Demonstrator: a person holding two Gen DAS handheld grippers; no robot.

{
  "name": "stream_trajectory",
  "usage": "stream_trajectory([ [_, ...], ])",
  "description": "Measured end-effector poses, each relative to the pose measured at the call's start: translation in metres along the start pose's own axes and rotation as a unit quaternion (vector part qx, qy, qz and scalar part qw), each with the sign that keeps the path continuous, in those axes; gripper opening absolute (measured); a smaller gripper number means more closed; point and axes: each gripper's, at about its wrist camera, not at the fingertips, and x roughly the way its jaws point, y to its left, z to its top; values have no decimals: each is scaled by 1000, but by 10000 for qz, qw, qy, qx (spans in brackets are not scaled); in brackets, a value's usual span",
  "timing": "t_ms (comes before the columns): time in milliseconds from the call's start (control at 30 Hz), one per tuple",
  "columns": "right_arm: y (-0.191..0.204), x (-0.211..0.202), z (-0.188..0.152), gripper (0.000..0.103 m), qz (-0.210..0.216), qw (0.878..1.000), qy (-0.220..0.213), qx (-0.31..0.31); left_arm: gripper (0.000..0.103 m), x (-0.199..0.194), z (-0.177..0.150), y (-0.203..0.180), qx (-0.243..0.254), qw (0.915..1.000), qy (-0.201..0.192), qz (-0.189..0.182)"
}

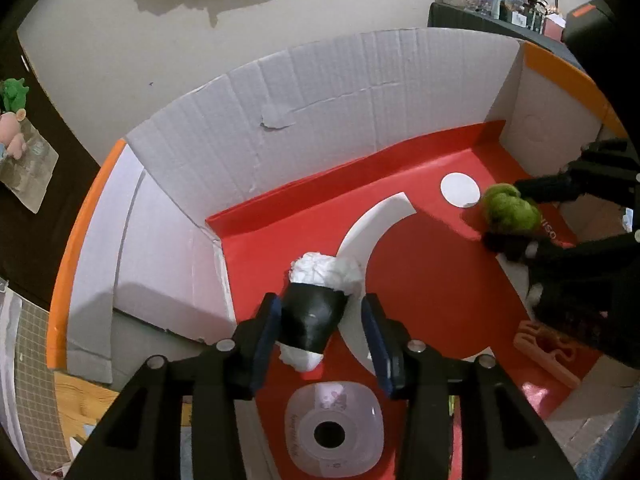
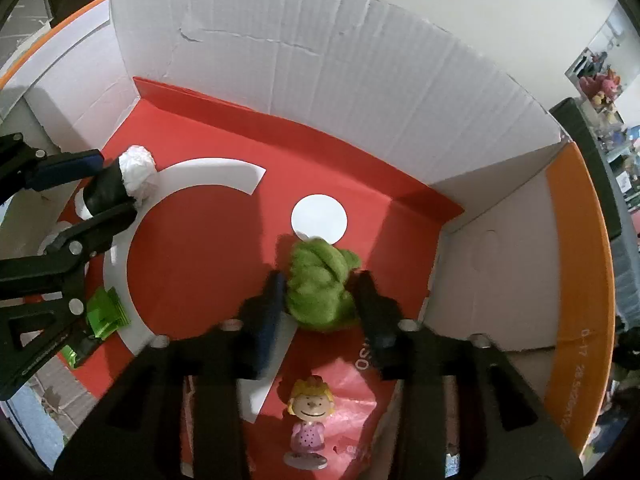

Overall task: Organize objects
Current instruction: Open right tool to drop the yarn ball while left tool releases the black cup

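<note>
Both toys are already down on the red floor of the cardboard box, so this round of sorting looks nearly finished; the tongs have only to lift clear.

The left tongs stand parted around the black-and-white plush roll, the right pad clearly off it. The roll lies near the box's left wall, its long axis pointing toward the back wall, white end leading.

The right tongs flank the green plush loosely, apparently not pinching. It sits near the box's right wall, roundish, with no clear axis.
</note>
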Motion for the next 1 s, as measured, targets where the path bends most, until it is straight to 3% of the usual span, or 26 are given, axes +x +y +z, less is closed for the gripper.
stream_trajectory([
  [33,0,-3,-2,63,50,10000,-41,-20,46,-1,-1,0,0,10000,-3,-4],
  [133,2,-9,-6,63,-137,9997,-157,-148,47,-3,-3,-1,-6,10000,-7,-11],
  [567,-11,-21,-27,63,-169,9995,-203,-159,55,-21,-19,-2,-41,9998,-60,-194],
  [1000,-26,-73,-59,64,-71,9981,-611,-83,66,-85,-38,-9,-165,9983,-493,-275],
])
